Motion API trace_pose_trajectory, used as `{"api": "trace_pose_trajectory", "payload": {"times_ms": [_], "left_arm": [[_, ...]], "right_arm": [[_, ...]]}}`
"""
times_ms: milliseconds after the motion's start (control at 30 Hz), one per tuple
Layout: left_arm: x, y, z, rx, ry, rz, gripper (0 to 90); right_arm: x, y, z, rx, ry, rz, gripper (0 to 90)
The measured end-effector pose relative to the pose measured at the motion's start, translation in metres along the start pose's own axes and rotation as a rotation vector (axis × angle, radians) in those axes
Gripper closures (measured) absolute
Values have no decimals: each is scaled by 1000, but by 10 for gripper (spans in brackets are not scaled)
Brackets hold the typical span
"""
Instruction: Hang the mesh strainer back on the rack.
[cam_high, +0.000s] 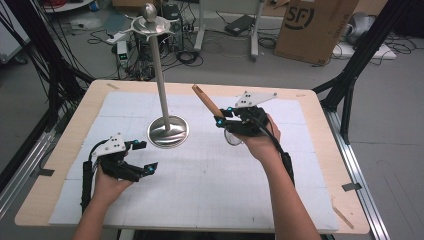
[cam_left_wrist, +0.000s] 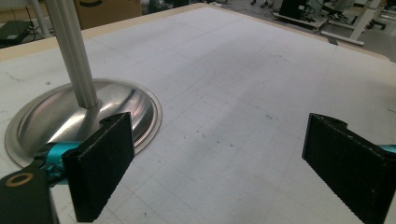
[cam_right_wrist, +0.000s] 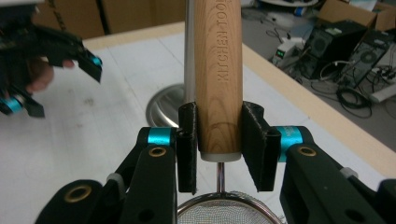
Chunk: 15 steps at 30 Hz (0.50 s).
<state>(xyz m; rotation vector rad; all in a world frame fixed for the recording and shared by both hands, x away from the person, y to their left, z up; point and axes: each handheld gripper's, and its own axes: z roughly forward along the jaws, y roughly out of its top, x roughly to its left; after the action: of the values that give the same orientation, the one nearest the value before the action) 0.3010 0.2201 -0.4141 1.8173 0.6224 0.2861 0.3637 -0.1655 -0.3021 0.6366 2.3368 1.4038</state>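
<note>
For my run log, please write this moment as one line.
right claw: shut on sieve handle | left claw: open, empty | stand: upright on table

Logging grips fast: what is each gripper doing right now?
Left gripper: open, nothing between its jaws.
Right gripper: closed on the strainer's wooden handle.

The tall metal stand (cam_high: 162, 95) blocks the desk's (cam_high: 320, 150) middle; open mat lies on either side of it.
</note>
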Motion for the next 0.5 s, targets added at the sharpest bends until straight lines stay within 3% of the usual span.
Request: {"api": "trace_pose_trajectory", "payload": {"times_ms": [133,500], "left_arm": [[0,0,0,-5,2,-2,97],[0,0,0,-4,4,-4,97]], "right_arm": [[-2,8,-5,-38,1,1,687],[-9,23,-12,-74,17,-6,686]]}}
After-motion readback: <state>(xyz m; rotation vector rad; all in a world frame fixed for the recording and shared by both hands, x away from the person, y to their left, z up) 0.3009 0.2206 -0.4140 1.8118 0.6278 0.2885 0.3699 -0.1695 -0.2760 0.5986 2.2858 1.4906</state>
